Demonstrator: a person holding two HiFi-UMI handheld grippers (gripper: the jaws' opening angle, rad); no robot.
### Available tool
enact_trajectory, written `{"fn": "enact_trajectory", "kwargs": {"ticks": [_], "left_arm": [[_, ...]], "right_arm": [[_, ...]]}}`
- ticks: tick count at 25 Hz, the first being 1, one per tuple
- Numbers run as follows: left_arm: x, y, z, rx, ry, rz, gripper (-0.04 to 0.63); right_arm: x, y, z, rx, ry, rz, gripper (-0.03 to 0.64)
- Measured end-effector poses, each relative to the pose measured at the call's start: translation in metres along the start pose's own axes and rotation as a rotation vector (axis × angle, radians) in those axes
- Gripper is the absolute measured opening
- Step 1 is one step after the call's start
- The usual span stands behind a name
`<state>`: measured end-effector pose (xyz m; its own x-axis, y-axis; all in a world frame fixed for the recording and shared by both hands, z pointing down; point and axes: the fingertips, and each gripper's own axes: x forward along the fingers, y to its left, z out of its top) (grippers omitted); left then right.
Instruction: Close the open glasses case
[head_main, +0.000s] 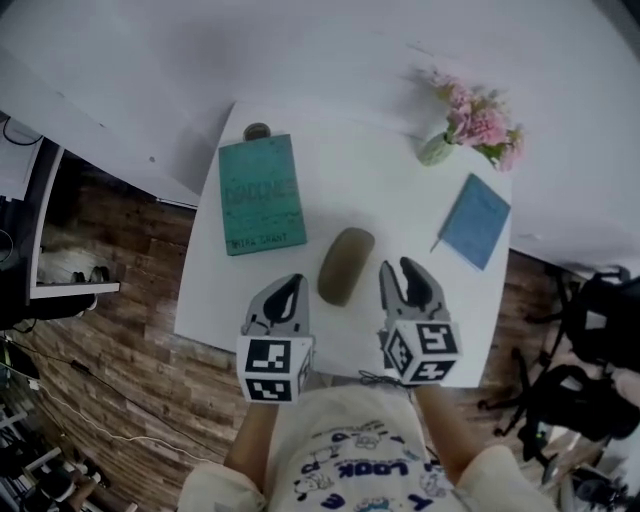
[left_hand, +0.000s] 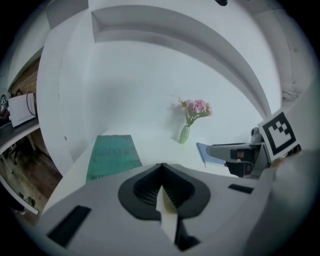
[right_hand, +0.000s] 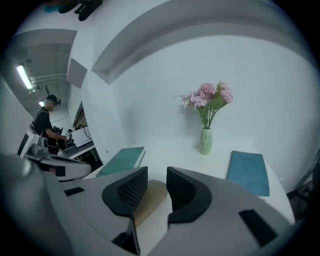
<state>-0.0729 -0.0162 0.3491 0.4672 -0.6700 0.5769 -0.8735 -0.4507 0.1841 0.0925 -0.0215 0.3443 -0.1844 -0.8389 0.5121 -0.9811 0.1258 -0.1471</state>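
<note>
Left tongs (head_main: 289, 287) and right tongs (head_main: 397, 274) flank the olive glasses case (head_main: 346, 265), seemingly shut already, on the desk (head_main: 380, 180). Left gripper view: clenched, empty. Right gripper view: parted, gripping nothing, case beyond. Best to lift clear without nudging it.

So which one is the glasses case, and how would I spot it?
Look at the white table, between the big green book on the left and the blue notebook on the right. The glasses case lies in the middle, near the front edge. It is a smooth olive-brown oval, while its neighbours are flat with square corners.
</note>
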Motion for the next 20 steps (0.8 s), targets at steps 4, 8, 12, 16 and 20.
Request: {"fn": "enact_trajectory", "kwargs": {"ticks": [4, 8, 12, 16, 20], "left_arm": [[-0.008, -0.001, 0.041, 0.05, -0.095, 0.018, 0.002], [-0.014, -0.006, 0.068, 0.089, -0.168, 0.032, 0.002], [-0.019, -0.01, 0.083, 0.139, -0.222, 0.058, 0.002], [-0.024, -0.012, 0.094, 0.169, -0.263, 0.067, 0.002], [-0.025, -0.014, 0.098, 0.18, -0.281, 0.063, 0.002]], "right_arm": [[-0.014, -0.004, 0.016, -0.108, -0.073, -0.074, 0.087], [-0.023, -0.008, 0.026, -0.147, -0.131, -0.118, 0.075], [-0.032, -0.007, 0.038, -0.146, -0.184, -0.14, 0.06], [-0.039, 0.008, 0.057, -0.144, -0.259, -0.13, 0.049], [-0.046, 0.013, 0.063, -0.175, -0.276, -0.137, 0.037]]}}
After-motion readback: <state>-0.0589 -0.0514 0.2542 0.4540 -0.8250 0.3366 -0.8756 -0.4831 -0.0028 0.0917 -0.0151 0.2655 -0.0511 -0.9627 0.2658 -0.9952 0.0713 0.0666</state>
